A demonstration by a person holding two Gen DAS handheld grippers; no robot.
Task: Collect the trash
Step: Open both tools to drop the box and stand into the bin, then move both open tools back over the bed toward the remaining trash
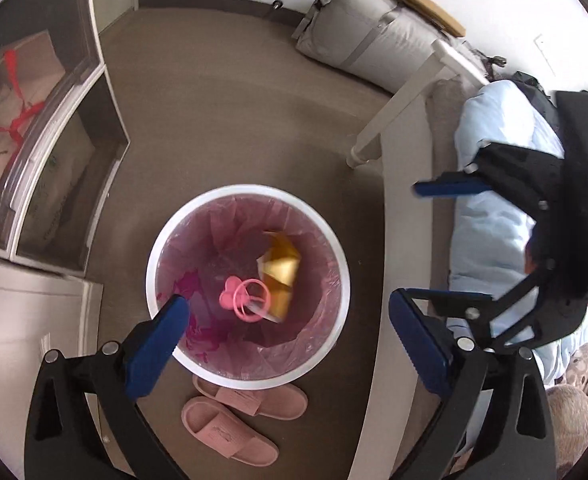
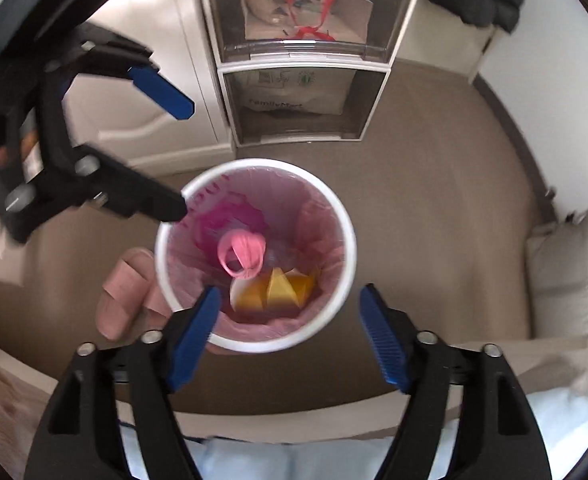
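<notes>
With both claws wide open and empty, hovering above bin, pink item straight below right claw, left claw offset.

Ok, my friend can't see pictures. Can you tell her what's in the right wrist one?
A white trash bin with a pink liner sits on a brown floor, holding a pink ribbon bundle and yellow paper. The open right gripper hangs above it, empty. The left gripper is at upper left, and pink slippers lie beside the bin.
</notes>
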